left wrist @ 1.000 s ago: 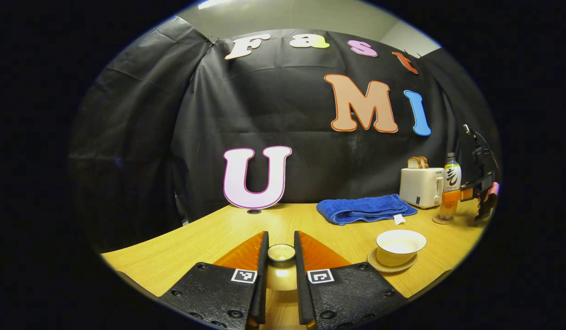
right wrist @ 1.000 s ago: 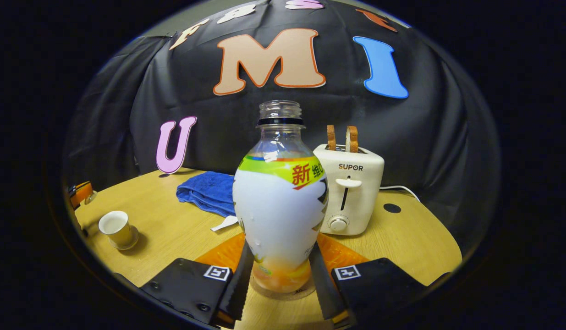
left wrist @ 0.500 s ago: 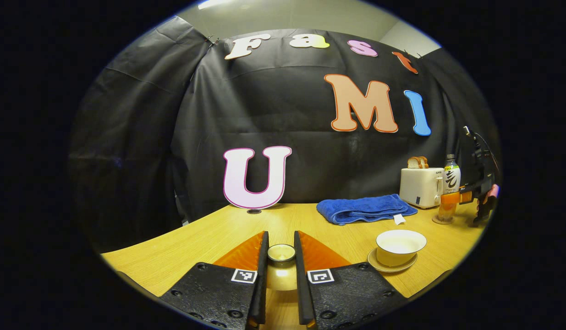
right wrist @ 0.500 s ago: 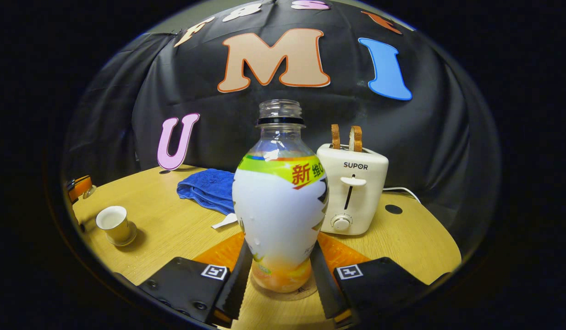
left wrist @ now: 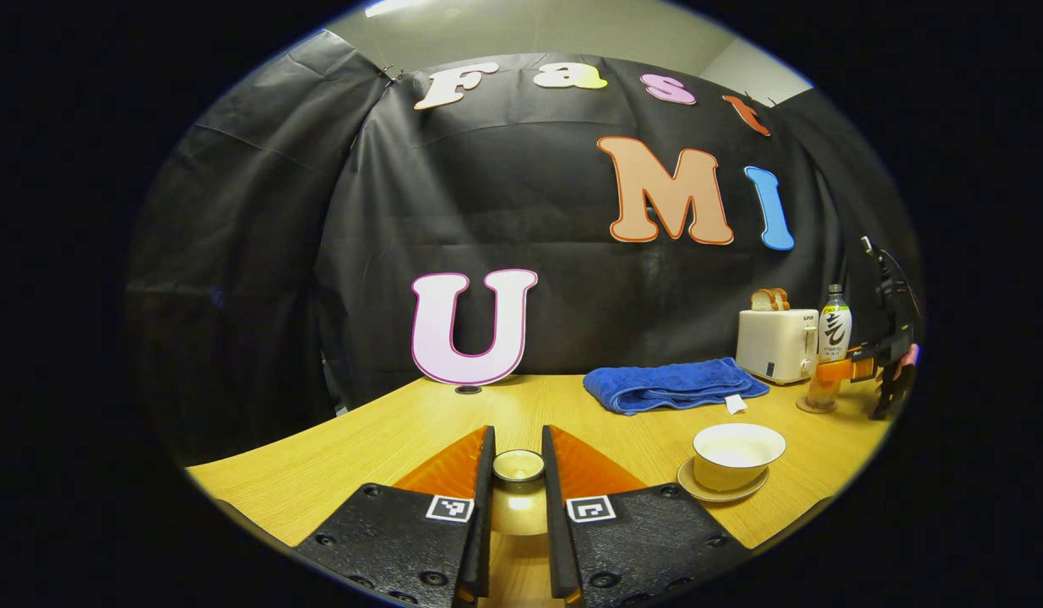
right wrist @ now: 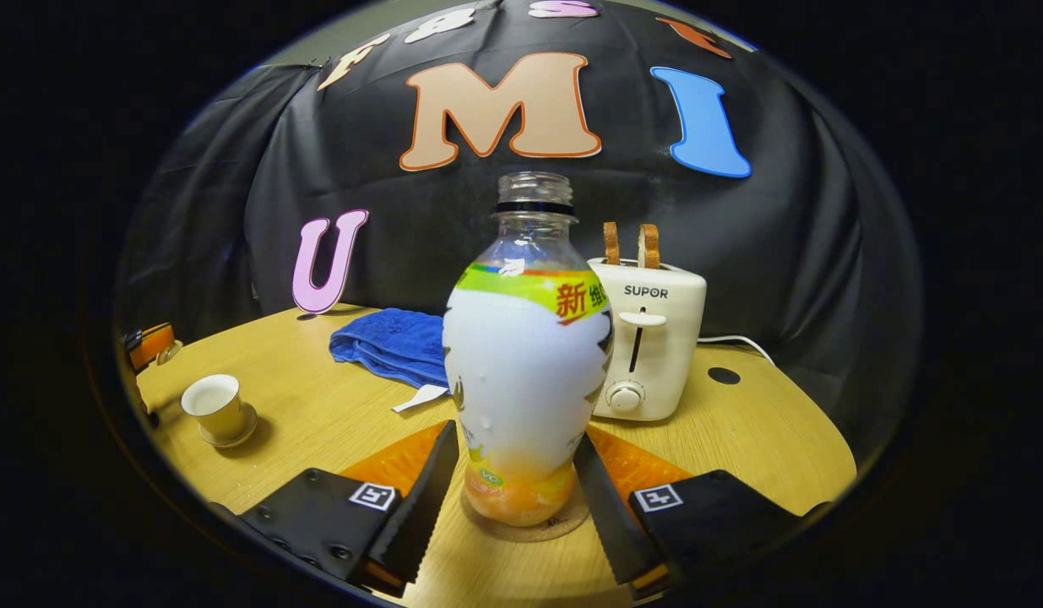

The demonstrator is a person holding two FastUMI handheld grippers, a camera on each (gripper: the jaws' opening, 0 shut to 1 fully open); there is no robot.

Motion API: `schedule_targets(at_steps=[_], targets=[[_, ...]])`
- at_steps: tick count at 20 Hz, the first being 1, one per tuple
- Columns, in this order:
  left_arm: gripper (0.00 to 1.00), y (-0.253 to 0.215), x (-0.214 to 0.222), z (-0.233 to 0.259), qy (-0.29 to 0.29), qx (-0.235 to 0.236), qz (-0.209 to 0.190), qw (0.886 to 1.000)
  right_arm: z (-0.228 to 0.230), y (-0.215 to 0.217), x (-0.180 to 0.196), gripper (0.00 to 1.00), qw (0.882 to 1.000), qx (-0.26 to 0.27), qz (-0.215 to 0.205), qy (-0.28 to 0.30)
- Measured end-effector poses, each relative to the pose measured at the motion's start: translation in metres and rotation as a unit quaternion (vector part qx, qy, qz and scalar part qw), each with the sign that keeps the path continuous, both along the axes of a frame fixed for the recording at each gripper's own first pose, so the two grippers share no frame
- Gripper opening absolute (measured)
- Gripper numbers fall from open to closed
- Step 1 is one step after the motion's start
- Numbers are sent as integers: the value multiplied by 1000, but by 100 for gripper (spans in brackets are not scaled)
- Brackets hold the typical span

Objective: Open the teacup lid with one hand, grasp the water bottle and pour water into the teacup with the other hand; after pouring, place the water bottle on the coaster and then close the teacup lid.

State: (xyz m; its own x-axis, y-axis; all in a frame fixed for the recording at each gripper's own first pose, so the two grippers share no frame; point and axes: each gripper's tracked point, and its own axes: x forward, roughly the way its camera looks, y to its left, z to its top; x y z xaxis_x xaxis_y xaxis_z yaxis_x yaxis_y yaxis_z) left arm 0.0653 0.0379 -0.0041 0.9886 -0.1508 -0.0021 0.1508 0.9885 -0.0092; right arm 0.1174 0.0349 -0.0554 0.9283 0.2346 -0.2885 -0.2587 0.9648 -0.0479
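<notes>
Left tongs (left wrist: 518, 473) pinch the lid (left wrist: 518, 465) above our bench (left wrist: 386, 431); right tongs (right wrist: 511, 481) sit open around the bottle (right wrist: 528, 355), upright on its coaster (right wrist: 563, 530). Cup (left wrist: 738, 454) uncovered nearby.

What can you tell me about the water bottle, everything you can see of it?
The water bottle is clear plastic, uncapped, with a dark neck ring and a mostly white wrap label. A little orange-tinted liquid sits at its base. It stands upright on a round coaster, in front of the toaster. The right claw flanks it, open, fingers apart from its sides.
</notes>
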Motion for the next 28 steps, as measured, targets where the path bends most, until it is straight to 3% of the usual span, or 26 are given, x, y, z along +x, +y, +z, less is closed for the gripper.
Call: schedule_targets(at_steps=[1, 2, 3, 5, 6, 12, 14, 16, 18, 20, 25, 28], targets=[[25, 0, 0, -1, 0, 0, 0, 1000, -1, 0, -2, 82, 1000, -1, 0, 0], [25, 0, 0, 0, 0, 0, 0, 1000, -1, 0, -5, 86, 1000, 1, 1, 0], [25, 0, 0, 0, 0, 0, 0, 1000, -2, 0, -8, 82, 1000, 3, 2, 0], [25, 0, 0, 0, 0, 0, 0, 1000, -3, -1, -14, 90, 1000, 8, 3, -1], [25, 0, 0, 0, 0, 0, 0, 1000, -3, -2, -18, 84, 1000, 10, 3, -2], [25, 0, 0, 0, 0, 0, 0, 1000, 3, -11, -45, 87, 999, 29, -5, -14], [26, 0, 0, 0, 0, 0, -2, 1000, 8, -19, -56, 84, 999, 34, -16, -29], [25, -1, 0, 0, 0, -1, -3, 1000, 14, -28, -68, 91, 998, 38, -30, -46], [25, -3, 0, -1, 1, -2, -10, 1000, 22, -38, -79, 87, 996, 41, -46, -66], [25, -11, -1, 1, -1, -2, -26, 1000, 27, -47, -89, 84, 994, 47, -62, -82], [25, -31, 1, 1, 0, -4, -53, 999, 46, -67, -107, 87, 983, 58, -108, -140], [25, -54, 2, 1, 0, -4, -79, 997, 42, -71, -115, 87, 982, 47, -117, -142]])
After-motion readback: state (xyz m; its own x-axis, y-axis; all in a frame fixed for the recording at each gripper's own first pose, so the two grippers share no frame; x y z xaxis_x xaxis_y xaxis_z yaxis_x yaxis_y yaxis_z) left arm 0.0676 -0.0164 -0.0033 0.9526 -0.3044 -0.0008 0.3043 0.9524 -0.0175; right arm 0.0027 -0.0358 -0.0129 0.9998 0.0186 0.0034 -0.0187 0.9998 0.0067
